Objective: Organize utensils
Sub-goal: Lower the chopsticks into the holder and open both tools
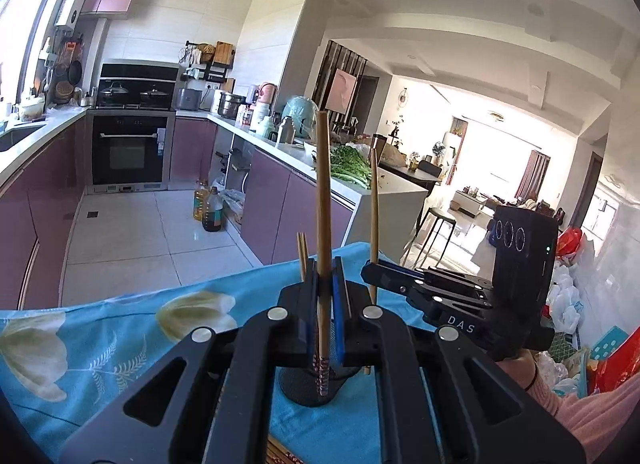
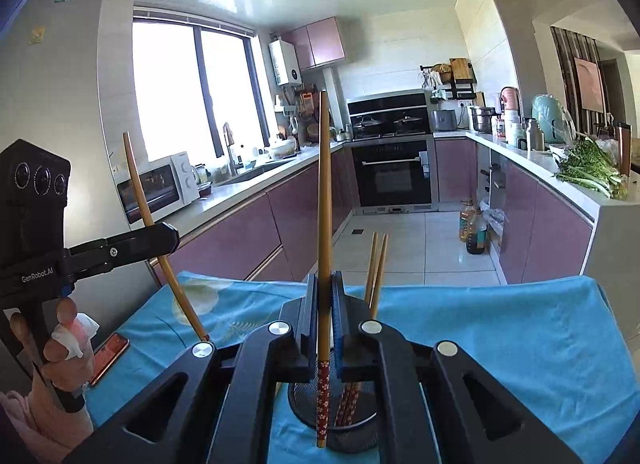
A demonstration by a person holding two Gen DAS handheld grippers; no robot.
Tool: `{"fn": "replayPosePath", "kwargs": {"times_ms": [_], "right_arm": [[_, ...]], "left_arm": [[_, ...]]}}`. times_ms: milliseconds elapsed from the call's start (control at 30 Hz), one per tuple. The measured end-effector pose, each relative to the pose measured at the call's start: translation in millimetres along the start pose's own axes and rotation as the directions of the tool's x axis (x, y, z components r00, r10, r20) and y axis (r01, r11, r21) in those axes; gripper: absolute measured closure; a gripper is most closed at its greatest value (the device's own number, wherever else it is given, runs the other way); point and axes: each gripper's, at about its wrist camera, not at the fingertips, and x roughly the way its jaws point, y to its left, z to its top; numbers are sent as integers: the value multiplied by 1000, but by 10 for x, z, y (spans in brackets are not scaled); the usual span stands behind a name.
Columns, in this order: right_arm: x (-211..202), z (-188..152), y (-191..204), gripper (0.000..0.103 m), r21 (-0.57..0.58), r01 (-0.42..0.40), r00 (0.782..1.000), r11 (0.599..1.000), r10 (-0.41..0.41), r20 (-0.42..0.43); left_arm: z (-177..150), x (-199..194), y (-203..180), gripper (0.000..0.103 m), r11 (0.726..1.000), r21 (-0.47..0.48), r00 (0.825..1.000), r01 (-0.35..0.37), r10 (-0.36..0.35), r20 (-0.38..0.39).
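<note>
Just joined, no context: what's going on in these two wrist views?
A person is sorting chopsticks into a black mesh holder on a blue cloth. Each hand tool is shut on one upright chopstick: the left tool holds the left chopstick and the right tool holds the right chopstick, both with the patterned end down above the holder. Two more chopsticks already stand in it. A phone lies at the cloth's edge.

Two bamboo chopsticks (image 2: pixel 324 223) (image 1: pixel 323 199) with red-patterned ends held upright above a black mesh holder (image 2: pixel 336 416) containing two more (image 2: pixel 376 268)
</note>
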Motion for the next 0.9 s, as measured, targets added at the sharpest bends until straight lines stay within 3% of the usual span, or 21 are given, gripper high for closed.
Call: {"fn": "replayPosePath", "kwargs": {"times_ms": [367,900], "right_arm": [[232,-26,-102,97,16,37,999,999,-37,-11],[433,-298,-204,97,43,53,985,998,-45,-164]], "left_arm": [[43,331,-239,96,998,57,999,-32,33,-16],[-321,715,-275,96,996,81,977,-20,37,-208]]}}
